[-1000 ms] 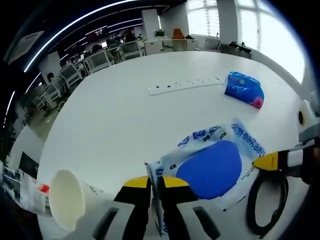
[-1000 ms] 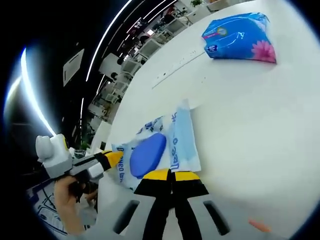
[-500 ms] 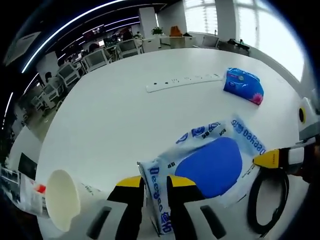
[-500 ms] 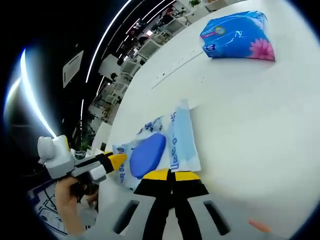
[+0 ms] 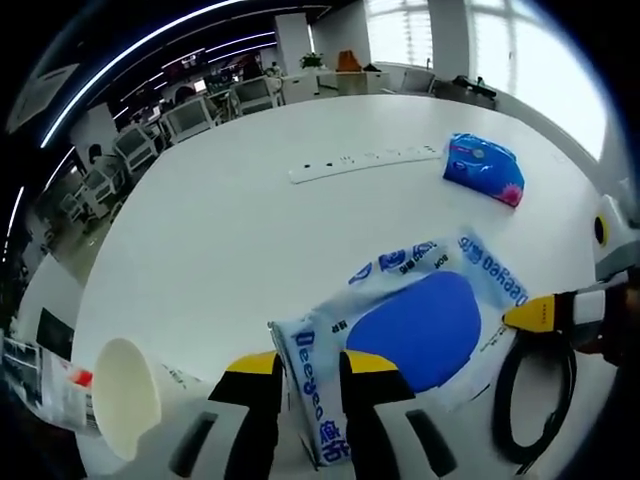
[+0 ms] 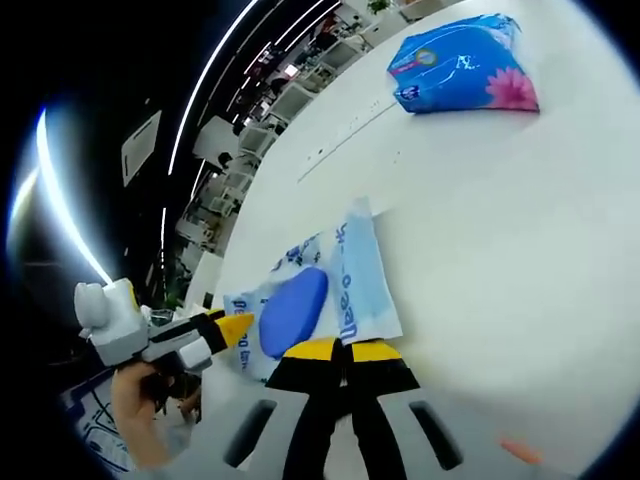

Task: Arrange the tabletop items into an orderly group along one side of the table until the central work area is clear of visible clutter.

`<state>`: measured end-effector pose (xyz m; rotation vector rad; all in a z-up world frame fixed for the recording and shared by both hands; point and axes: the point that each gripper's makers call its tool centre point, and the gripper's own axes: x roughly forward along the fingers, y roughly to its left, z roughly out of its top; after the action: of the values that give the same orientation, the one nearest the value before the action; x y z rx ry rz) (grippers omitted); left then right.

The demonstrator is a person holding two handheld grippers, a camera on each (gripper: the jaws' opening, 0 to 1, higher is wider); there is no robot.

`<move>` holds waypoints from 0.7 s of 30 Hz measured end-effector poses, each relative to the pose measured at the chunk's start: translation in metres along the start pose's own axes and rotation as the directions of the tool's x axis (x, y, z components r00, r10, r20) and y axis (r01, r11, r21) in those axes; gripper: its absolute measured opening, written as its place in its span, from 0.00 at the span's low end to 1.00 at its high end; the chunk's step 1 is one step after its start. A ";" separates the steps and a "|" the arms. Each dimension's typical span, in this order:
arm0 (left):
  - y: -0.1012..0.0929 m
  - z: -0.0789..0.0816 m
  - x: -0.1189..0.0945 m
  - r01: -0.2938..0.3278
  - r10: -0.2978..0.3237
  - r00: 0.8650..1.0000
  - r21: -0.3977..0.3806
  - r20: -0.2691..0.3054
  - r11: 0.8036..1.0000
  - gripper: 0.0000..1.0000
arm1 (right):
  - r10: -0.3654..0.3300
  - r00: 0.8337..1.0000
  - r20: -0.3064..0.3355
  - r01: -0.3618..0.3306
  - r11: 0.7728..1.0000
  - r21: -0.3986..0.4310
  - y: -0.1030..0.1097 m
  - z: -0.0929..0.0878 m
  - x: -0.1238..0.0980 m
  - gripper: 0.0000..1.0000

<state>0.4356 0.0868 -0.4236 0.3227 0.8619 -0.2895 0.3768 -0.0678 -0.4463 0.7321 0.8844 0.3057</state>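
The wet-wipe pack (image 5: 415, 325) lies flat on the white bench (image 5: 250, 240). The left claw (image 5: 307, 365) stands apart around its near corner; the right claw (image 6: 342, 349) is clamped on its edge. A blue tissue packet (image 5: 485, 168) lies well apart, near a power strip (image 5: 365, 166).

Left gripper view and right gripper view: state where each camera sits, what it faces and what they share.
Left gripper view: rides the left gripper, looking across the white table; its jaws are open around the wipes pack.
Right gripper view: rides the right gripper, jaws shut on that pack's opposite edge; a hand shows.
Shared: wipes pack, blue tissue pack, power strip.
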 end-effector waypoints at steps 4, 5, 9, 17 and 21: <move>0.000 0.002 -0.001 0.001 -0.001 1.000 -0.001 0.003 1.000 0.23 | -0.013 1.000 -0.003 0.013 1.000 -0.028 0.000 -0.003 -0.001 0.02; -0.001 0.002 -0.001 0.004 -0.004 1.000 0.002 0.003 1.000 0.24 | -0.017 1.000 -0.002 0.017 0.999 -0.041 0.000 -0.003 -0.001 0.02; -0.001 0.003 -0.005 0.001 -0.001 1.000 0.016 0.009 1.000 0.25 | -0.021 1.000 -0.008 0.020 0.998 -0.067 0.002 -0.007 -0.002 0.03; 0.000 0.006 -0.009 -0.001 0.001 1.000 0.021 0.016 1.000 0.25 | -0.025 1.000 -0.016 0.023 0.993 -0.113 0.004 -0.011 -0.003 0.03; 0.000 0.008 -0.010 -0.001 0.000 1.000 0.024 0.017 1.000 0.25 | -0.027 0.999 -0.019 0.024 0.988 -0.152 0.005 -0.008 -0.002 0.03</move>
<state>0.4346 0.0852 -0.4111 0.3427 0.8421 -0.3021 0.3693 -0.0618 -0.4455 0.5774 0.8793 0.3546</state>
